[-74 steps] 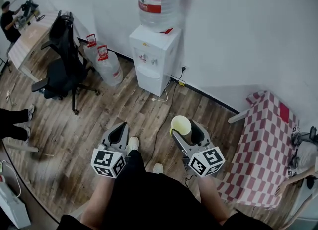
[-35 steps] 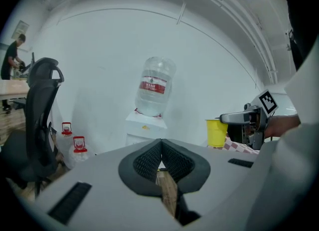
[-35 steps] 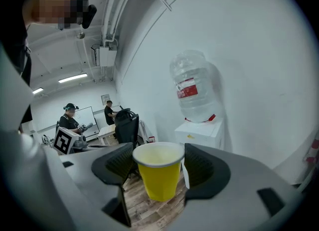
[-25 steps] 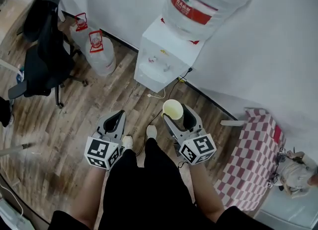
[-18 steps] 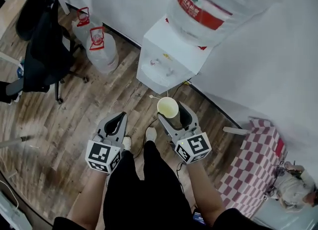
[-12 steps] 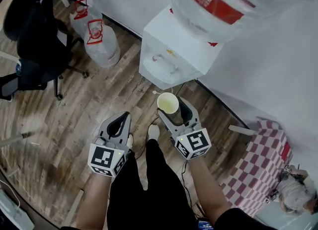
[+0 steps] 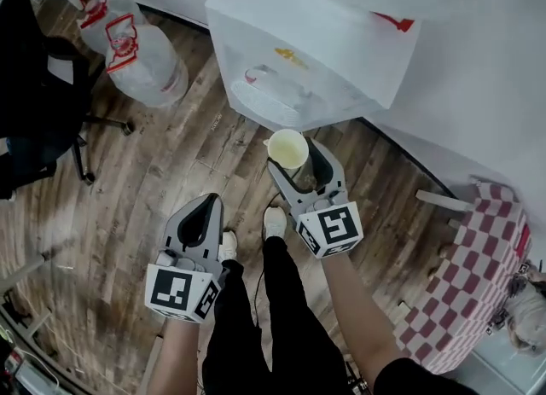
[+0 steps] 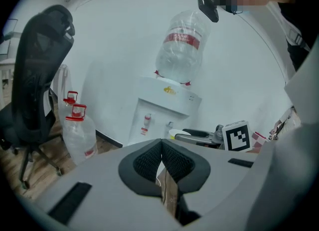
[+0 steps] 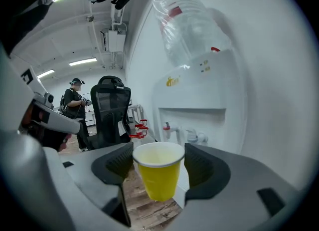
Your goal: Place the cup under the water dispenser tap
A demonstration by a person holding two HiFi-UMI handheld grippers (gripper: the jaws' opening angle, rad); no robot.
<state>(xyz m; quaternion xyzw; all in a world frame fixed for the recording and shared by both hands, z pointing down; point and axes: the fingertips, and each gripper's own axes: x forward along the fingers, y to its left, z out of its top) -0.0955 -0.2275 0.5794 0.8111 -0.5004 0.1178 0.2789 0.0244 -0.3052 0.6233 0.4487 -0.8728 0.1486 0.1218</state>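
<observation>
One cup (image 7: pixel 287 148), one dispenser (image 7: pixel 324 52), two floor jugs (image 7: pixel 143 65) (image 7: pixel 91 13), one chair (image 7: pixel 34 120).

Yellow paper cup (image 9: pixel 158 175) is looking matt and smooth; white plastic water dispenser (image 7: pixel 316 52) is looking smooth; brown wooden floor (image 7: pixel 171 180) is showing grain.

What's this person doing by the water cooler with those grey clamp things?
A person holds a two-jaw gripper in each hand. The right gripper is clamped on a yellow cup, held upright just in front of the white water dispenser. The taps sit a little beyond the cup, so it is not yet under one. The left gripper is shut on nothing, held lower and off to the side.
</observation>
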